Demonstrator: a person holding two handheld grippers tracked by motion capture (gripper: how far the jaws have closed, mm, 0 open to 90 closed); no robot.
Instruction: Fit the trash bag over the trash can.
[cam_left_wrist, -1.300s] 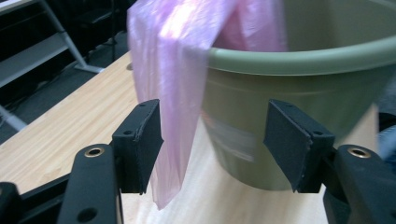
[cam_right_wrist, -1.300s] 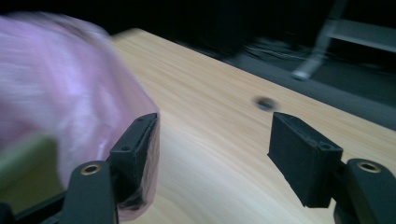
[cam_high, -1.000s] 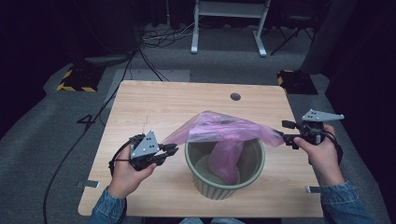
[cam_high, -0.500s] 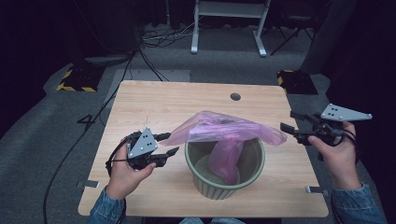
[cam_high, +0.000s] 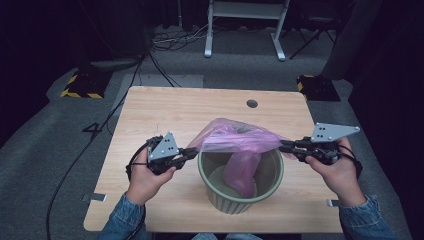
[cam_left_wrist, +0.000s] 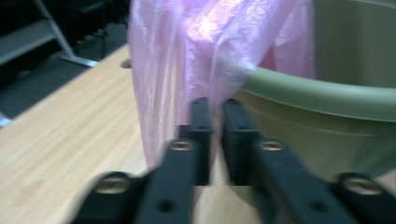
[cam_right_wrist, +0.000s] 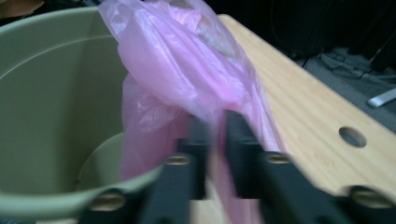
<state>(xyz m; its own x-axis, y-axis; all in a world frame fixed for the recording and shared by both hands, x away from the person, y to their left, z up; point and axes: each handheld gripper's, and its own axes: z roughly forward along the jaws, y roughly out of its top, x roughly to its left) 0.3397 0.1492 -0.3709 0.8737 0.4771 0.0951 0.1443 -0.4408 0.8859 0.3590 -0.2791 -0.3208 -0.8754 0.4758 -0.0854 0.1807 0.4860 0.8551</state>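
The left gripper (cam_high: 191, 151) and right gripper (cam_high: 284, 146), jaws just closing, each pinch an edge of the pink bag (cam_high: 239, 140), stretching it over the green bin (cam_high: 241, 197).

A light wooden table (cam_high: 165, 112) with a round cable hole (cam_high: 252, 103) near its far edge is set on grey carpet (cam_high: 45, 150). Beyond the table, a white metal frame (cam_high: 245, 30) is seen, with black cables (cam_high: 165, 42) strewn to its left. Yellow-black striped blocks (cam_high: 80, 85) are placed off the table's far corners. The rest is kept pretty dark.
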